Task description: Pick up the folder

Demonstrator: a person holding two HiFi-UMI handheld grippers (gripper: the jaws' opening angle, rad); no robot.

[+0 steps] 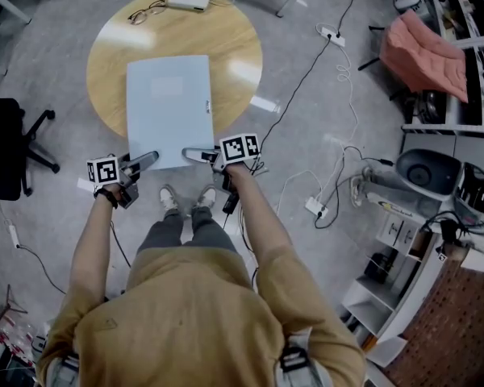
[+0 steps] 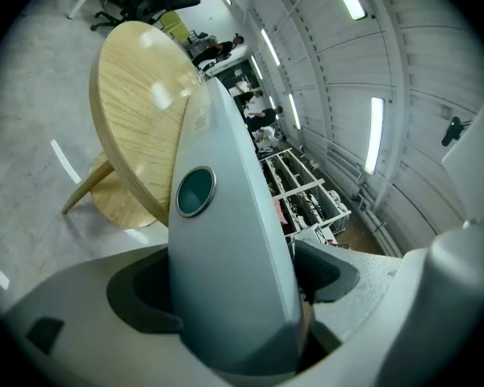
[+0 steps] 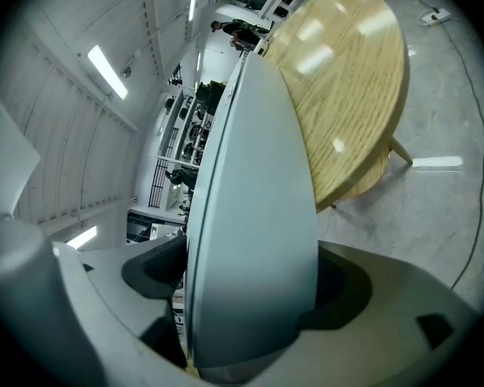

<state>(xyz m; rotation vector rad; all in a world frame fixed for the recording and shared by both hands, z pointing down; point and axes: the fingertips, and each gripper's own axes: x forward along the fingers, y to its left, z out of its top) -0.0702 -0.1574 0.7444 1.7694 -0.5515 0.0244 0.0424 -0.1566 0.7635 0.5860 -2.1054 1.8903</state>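
The pale blue-grey flat folder [image 1: 168, 107] lies on the round light-wood table [image 1: 226, 47]. Its long axis runs straight away from you, and its near short edge overhangs the table's near rim toward your feet. You already have both claws on that near edge. Your left gripper [image 1: 149, 159] is at the near-left corner and your right gripper [image 1: 192, 153] at the near-right corner, so neither hand is the nearer one. In the left gripper view the jaws are closed tight on the folder [image 2: 226, 240], close to the round finger hole [image 2: 195, 190] in its spine. In the right gripper view the other pair is clamped just as firmly on the opposite side of the folder [image 3: 254, 200]. I cannot tell from these views whether the far end has left the wood. All of the folder's length reaches away from your claws over the table, so its weight will probably pull the far end down. Raise both hands together and level, and keep the two grips in line so the cover does not twist.
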